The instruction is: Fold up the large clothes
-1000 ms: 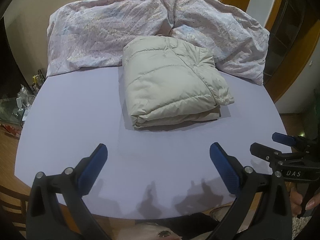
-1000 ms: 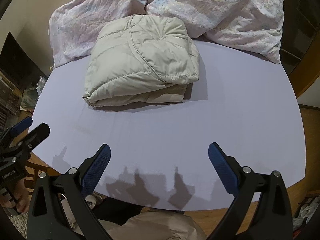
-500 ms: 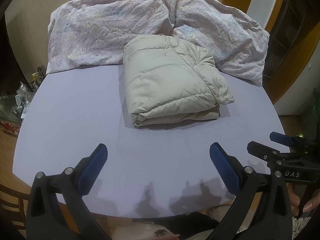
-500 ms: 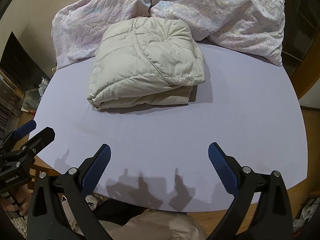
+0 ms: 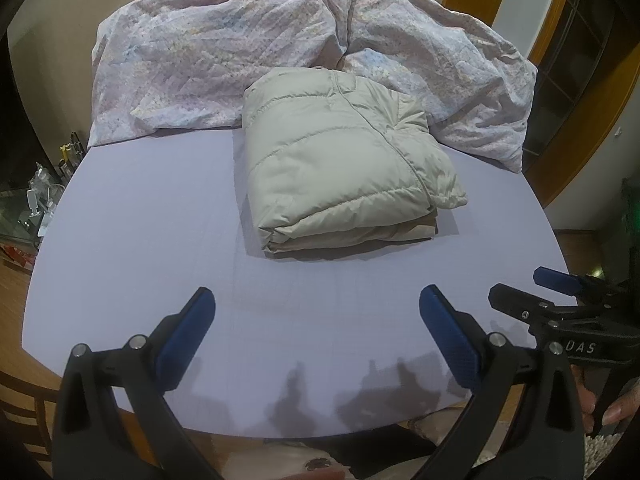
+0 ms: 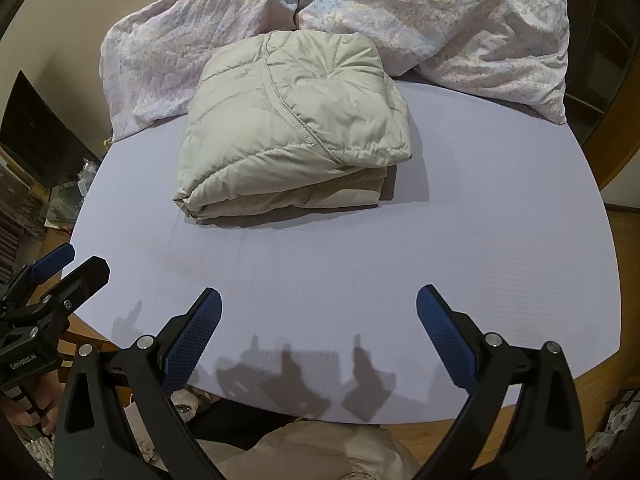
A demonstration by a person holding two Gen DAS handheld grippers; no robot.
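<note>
A crumpled quilt [image 5: 256, 68] lies along the far edge of the counter [image 5: 140, 216], touching the folded jacket [image 5: 340, 160] at centre. Clutter left of the counter is too small to identify. Left tongs [image 5: 316, 320] and right tongs [image 6: 318, 314] hover released over the near edge, side by side.

A plain pale beige quilted puffer jacket [image 5: 344, 168], stitched in horizontal bands, was seen on the flat lavender table surface [image 5: 152, 220]. Behind the jacket, a crumpled duvet [image 5: 224, 64] was patterned with a fine pink, blue and white speckle. Black frames and dark blue textured pads were shown on the left gripper [image 5: 316, 320] and right gripper [image 6: 319, 318].
</note>
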